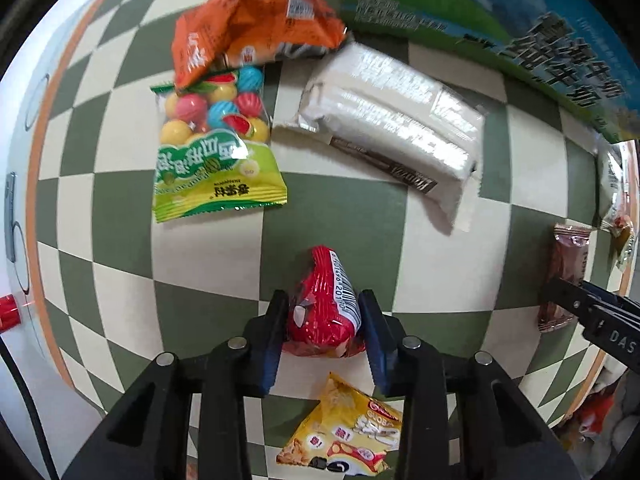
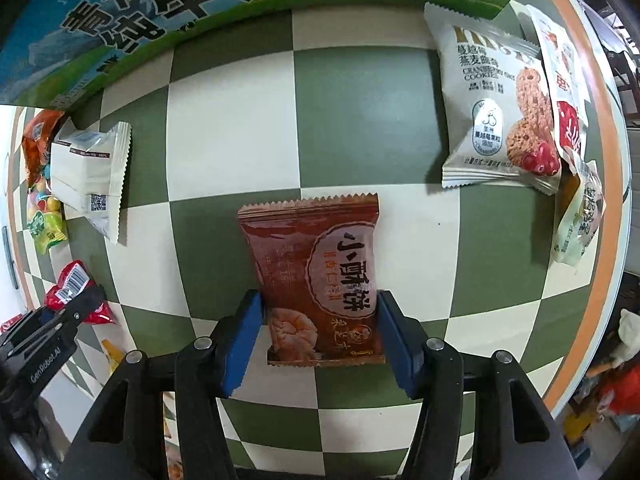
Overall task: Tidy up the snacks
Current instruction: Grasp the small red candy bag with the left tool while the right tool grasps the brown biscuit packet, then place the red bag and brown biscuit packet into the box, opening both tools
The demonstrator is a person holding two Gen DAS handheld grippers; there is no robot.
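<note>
My left gripper (image 1: 325, 320) points down at the checked table, shut on a small red packet (image 1: 320, 300) with a white barcode. The pads press on both its sides. In the right wrist view my right gripper (image 2: 320, 320) is shut on a brown biscuit packet (image 2: 316, 264); the blue pads touch its left and right edges. The same brown packet (image 1: 566, 264) shows at the right edge of the left wrist view, and the red packet (image 2: 74, 284) at the left edge of the right one.
Beyond the left gripper lie a gumball bag (image 1: 216, 148), an orange bag (image 1: 248, 32) and a white wafer pack (image 1: 392, 128); a yellow packet (image 1: 348, 432) lies beneath it. A milk box (image 2: 160, 8) stands at the back. A cranberry cookie packet (image 2: 492, 112) and others sit near the table's orange rim (image 2: 600, 120).
</note>
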